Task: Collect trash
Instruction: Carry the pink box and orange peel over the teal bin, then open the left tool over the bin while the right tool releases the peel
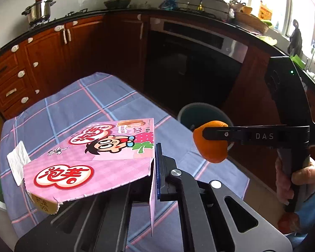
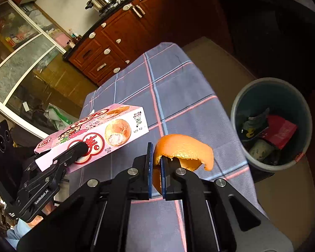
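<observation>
— Right wrist view first: the right gripper [image 2: 155, 166] has its blue pads nearly together, pinching a curl of orange peel [image 2: 184, 151] by its lower edge, and the peel is held up over the near corner of the checked tablecloth [image 2: 178, 84].

— And the bin?

— That's what matters now. The bin [image 2: 271, 126] stands on the floor off the table's right edge, ahead and to the right of those fingers and lower down. It's open-topped, with a red packet and other wrappers already inside. I'd say the right hand is clearly the nearer one to it.

— What's the left doing?

— The left gripper [image 1: 155, 168] is clamped on the end of a pink snack box [image 1: 94, 157], lifted off the cloth. The box's long axis runs away from the fingers, out toward the left. From the left wrist view the bin [image 1: 185, 110] sits beyond the peel [image 1: 212, 147], so the box has further to go.

— Anything readable?

— Big Chinese characters on the box, "开口处 OPEN" on its flap, a cartoon face, a strawberry and a cream puff picture. "DAS" on the right tool's arm, "GenRobot.AI" on the left one's.

— Anything left on the table?

— A white tissue [image 1: 17, 161] lies at the left edge.
</observation>
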Motion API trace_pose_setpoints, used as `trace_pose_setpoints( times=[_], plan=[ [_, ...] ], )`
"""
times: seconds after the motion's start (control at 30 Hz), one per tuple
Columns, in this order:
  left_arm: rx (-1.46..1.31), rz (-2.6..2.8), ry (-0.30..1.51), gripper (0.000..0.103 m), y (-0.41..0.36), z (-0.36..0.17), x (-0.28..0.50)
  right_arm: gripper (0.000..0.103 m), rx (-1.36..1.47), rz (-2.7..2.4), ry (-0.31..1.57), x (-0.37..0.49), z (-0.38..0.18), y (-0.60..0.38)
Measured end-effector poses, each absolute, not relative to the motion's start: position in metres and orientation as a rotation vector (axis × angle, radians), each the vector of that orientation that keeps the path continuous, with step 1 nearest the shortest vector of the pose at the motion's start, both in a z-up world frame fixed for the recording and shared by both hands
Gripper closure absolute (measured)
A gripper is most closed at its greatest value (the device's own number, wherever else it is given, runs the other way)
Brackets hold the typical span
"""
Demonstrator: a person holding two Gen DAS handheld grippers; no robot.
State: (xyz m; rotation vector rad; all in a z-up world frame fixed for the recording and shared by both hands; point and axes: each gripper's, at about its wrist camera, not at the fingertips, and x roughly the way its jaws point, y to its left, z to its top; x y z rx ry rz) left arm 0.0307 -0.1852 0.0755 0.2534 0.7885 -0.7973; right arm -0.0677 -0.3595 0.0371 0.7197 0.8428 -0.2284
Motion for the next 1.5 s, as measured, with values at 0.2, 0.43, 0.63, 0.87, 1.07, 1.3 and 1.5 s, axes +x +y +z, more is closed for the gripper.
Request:
trace_pose_setpoints(
  times=[0.2,0.43,0.63,0.87,1.07,1.3,1.5],
  plan=[
    [0.286,-0.939,0.799,0.102,-0.255,0.083,0.027,0.097,0.729,-0.363,0.780,-0.111,0.052,-0.410],
    [0.400,-1.061,0.835,0.101,-0.355,0.058,0.012,0.097,0.785,-0.500,0.758,-0.157,0.037,-0.473],
    [0.453,-1.099,0.901,0.101,-0.407,0.026,0.013,0.097,0.839,-0.535,0.767,-0.176,0.011,-0.505],
    [0.492,-1.114,0.969,0.101,-0.441,-0.011,0.019,0.097,0.878,-0.557,0.806,-0.174,-0.018,-0.534],
    [0.500,-1.109,1.003,0.101,-0.464,-0.032,0.031,0.097,0.890,-0.560,0.831,-0.171,-0.035,-0.548],
    [0.491,-1.102,1.036,0.101,-0.475,-0.047,0.048,0.097,0.916,-0.560,0.859,-0.166,-0.052,-0.552],
    [0.518,-1.104,1.048,0.101,-0.477,-0.058,0.055,0.097,0.937,-0.561,0.877,-0.162,-0.061,-0.557]
  ],
)
